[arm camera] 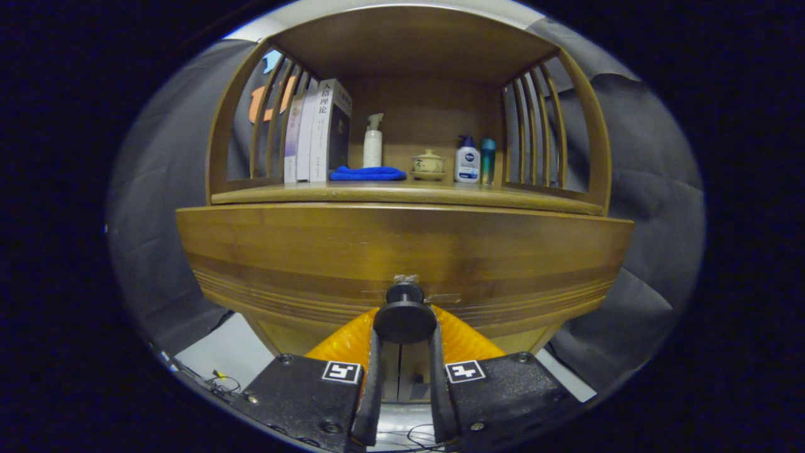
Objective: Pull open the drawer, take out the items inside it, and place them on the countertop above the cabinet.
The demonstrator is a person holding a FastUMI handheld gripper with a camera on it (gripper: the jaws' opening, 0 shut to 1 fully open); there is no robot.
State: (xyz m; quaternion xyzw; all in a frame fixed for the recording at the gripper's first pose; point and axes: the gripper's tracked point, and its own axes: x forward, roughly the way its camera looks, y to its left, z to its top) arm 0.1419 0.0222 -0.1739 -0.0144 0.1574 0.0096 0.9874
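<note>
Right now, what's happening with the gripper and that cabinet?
The hand-held gripper has its jaws on either side of the round black knob on the wooden drawer front, apparently clamped on it. The drawer's top edge stands out a little from the countertop, so it may be slightly open; its inside cannot be seen. Above, the countertop holds books, a spray bottle, a blue cloth, a small lidded pot and two bottles.

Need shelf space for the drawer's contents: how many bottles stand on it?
3: a white spray bottle beside the books, then a pump bottle and a teal bottle together near the right slats. The tongs grip the drawer knob.
</note>
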